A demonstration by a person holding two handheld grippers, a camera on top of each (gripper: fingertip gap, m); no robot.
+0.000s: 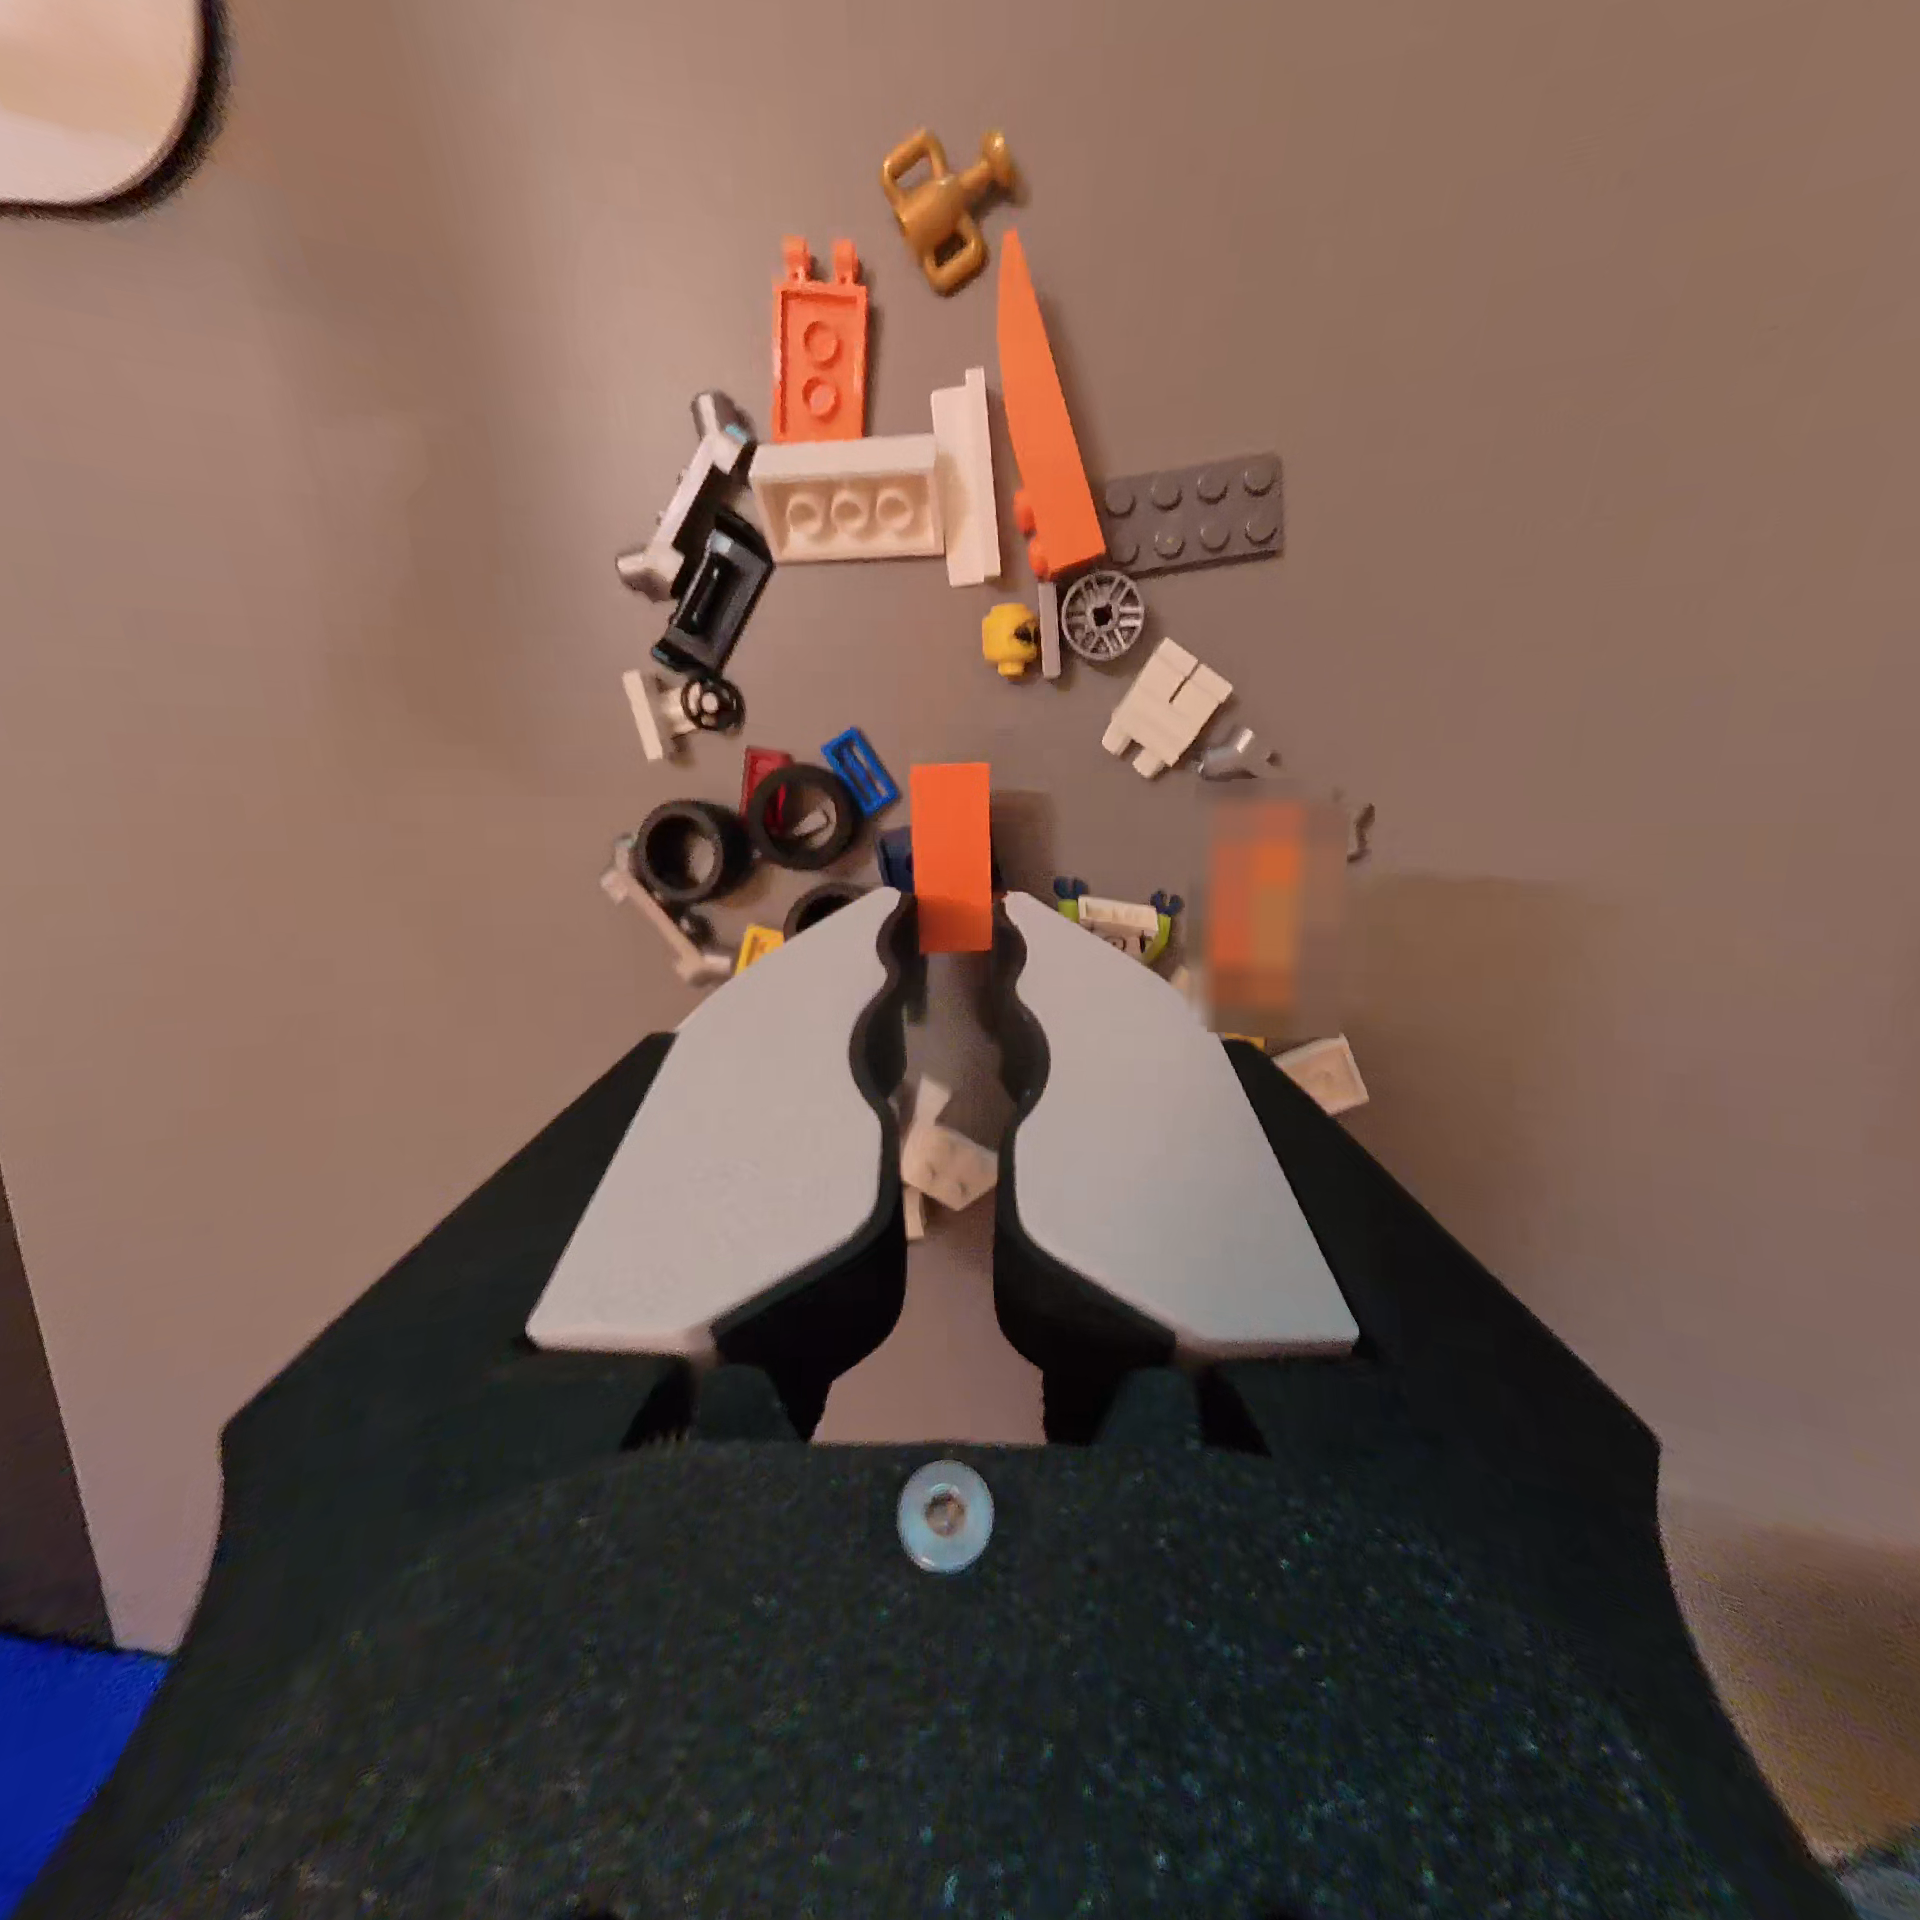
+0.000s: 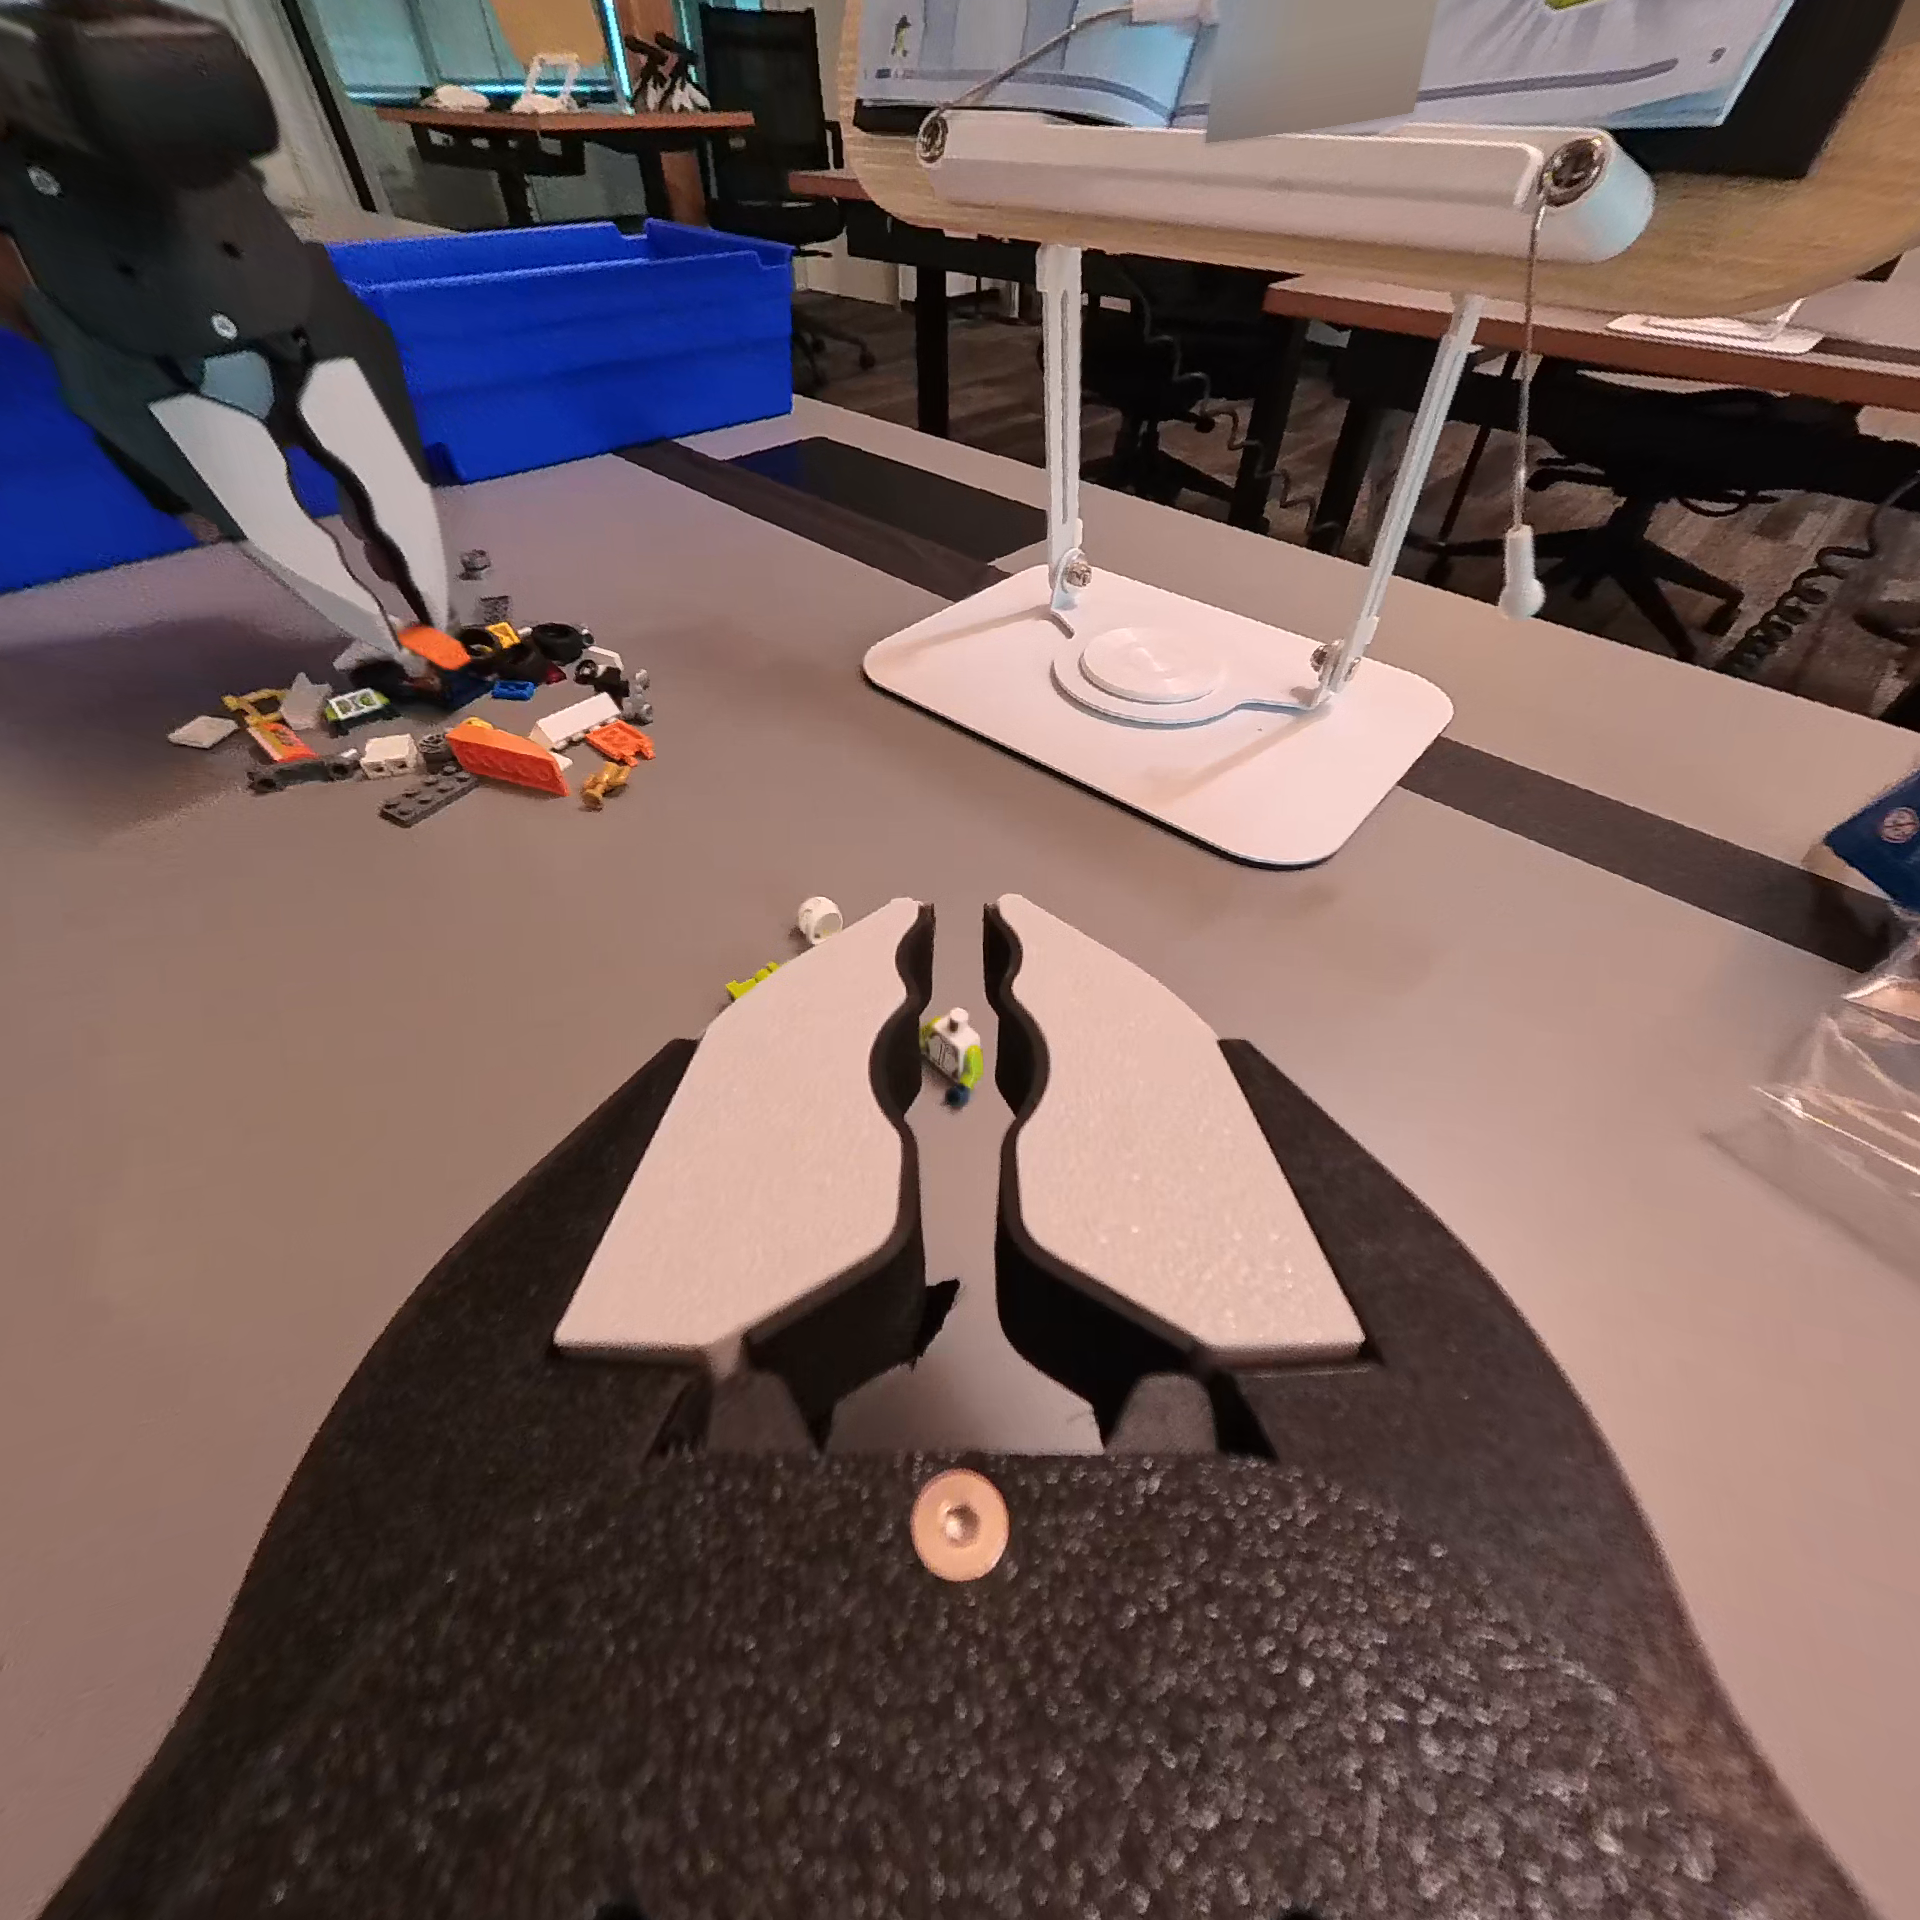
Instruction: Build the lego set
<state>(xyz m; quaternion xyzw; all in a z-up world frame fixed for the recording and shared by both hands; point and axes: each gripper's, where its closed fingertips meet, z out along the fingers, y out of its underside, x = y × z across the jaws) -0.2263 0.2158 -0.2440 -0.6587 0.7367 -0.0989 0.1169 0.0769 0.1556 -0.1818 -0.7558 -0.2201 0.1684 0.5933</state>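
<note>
Left gripper (image 1: 951, 914): closed on a small orange slope brick (image 1: 949, 857), pinched at the fingertips; the brick juts out past the tips, over the near part of the parts pile.
Left gripper, seen from the right wrist view (image 2: 400, 623): far left of the table, tilted down into the pile with the orange piece (image 2: 436, 646) at its tips.
Right gripper (image 2: 958, 914): holds nothing; jaws stand slightly apart with a narrow gap between them, low over the grey table (image 2: 1351, 1039), well apart from the pile.
Minifigure torso (image 2: 954, 1049): white with lime arms, lying on the table, visible through the gap between the right gripper's fingers; not touched by them as far as can be told.
White round piece (image 2: 819, 918): on the table just left of the right gripper's left fingertip.
Lime piece (image 2: 750, 981): partly hidden beside the same finger.
Parts pile: loose Lego pieces spread on the table under the left gripper.
Far part of pile: gold trophy (image 1: 951, 203), orange clip plate (image 1: 821, 358), long orange wedge (image 1: 1044, 426).
Middle of pile: white brick (image 1: 852, 512) lying studs-down, dark grey plate (image 1: 1195, 514), grey wheel hub (image 1: 1101, 616), yellow minifigure head (image 1: 1010, 636), white minifigure legs (image 1: 1166, 707).
Near left of pile: black tyres (image 1: 681, 852), blue grille tile (image 1: 860, 767).
Book stand (image 2: 1164, 717): white base on the table, far right of the pile, holding an open booklet.
Blue bins (image 2: 582, 332): at the far left edge of the table, behind the left gripper.
Clear plastic bag (image 2: 1849, 1122): at the right edge of the table.
</note>
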